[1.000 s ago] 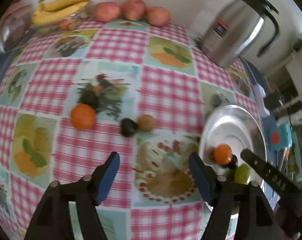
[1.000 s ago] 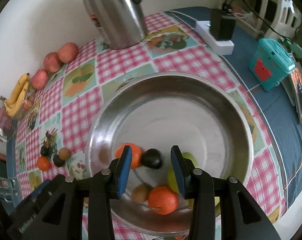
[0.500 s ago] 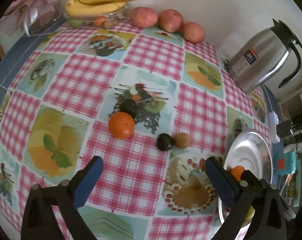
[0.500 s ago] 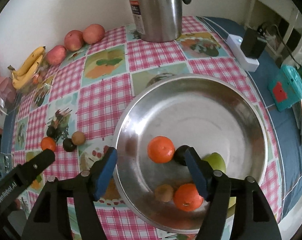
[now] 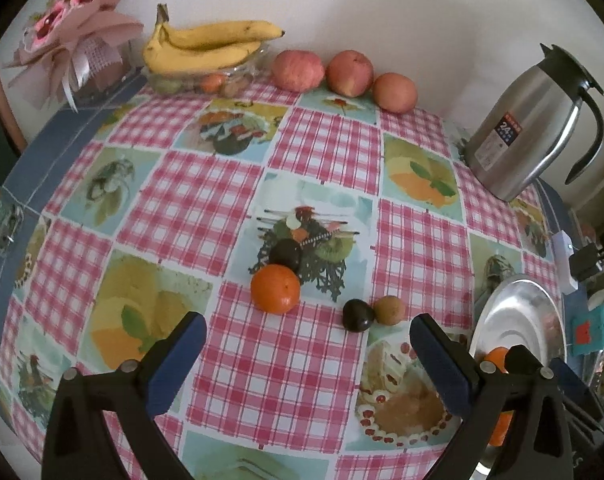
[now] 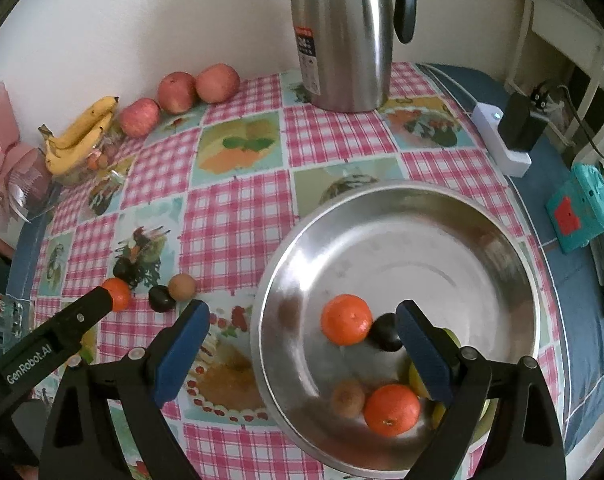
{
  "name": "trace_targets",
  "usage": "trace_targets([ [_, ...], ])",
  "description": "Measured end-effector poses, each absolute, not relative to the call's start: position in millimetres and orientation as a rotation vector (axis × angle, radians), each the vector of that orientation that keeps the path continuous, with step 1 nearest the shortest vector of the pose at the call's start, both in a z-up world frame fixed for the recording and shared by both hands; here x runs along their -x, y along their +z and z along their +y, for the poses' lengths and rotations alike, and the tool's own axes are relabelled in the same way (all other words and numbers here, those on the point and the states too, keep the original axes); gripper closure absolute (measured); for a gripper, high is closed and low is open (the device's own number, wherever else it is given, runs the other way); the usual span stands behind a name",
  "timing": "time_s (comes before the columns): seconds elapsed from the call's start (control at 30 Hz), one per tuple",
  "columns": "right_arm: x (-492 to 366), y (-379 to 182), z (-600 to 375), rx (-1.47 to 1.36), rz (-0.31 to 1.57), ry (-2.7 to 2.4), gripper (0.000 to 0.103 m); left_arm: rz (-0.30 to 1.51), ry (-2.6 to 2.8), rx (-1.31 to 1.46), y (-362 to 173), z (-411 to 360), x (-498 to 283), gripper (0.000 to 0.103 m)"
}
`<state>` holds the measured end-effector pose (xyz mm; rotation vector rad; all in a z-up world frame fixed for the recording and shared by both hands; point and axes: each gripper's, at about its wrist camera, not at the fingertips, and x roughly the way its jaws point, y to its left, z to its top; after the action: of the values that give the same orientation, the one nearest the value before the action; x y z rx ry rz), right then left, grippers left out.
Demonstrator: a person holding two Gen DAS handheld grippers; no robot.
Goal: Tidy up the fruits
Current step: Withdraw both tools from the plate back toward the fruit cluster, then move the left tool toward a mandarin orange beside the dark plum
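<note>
Nearest, the left gripper [image 5: 307, 346] hangs spread wide and empty over the checked tablecloth [image 5: 321, 148]. The right gripper [image 6: 302, 336] is equally spread above the steel bowl [image 6: 481, 232], which already holds two oranges, a dark plum, a kiwi and a green fruit. Just beyond the left gripper lie the loose fruits: an orange [image 5: 275, 288] touching a dark plum [image 5: 286, 255], and to their right another plum [image 5: 357, 315] touching a kiwi [image 5: 389, 310]. All look light, round and likely to roll; the orange is firm, best pinched across its middle. Farther off stand apples [image 5: 349, 73], bananas [image 5: 206, 46] and a steel jug [image 5: 517, 128], well clear.
</note>
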<state>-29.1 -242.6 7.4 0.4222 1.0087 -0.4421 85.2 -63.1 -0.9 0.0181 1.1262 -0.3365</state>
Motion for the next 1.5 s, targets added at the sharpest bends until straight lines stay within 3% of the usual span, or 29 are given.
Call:
trace_targets([
  [0.83,11,2,-217,-0.366,0.978,-0.388,0.009,1.035,-0.294,-0.067,7,-43,-100,0.000],
  [1.17,-12,5,-192,-0.353,0.961,-0.304,0.009,1.031,-0.230,0.045,4,5,-124,0.000],
  [1.5,-38,0,-175,-0.350,0.979,-0.228,0.009,1.058,-0.317,0.091,-2,2,-131,0.000],
])
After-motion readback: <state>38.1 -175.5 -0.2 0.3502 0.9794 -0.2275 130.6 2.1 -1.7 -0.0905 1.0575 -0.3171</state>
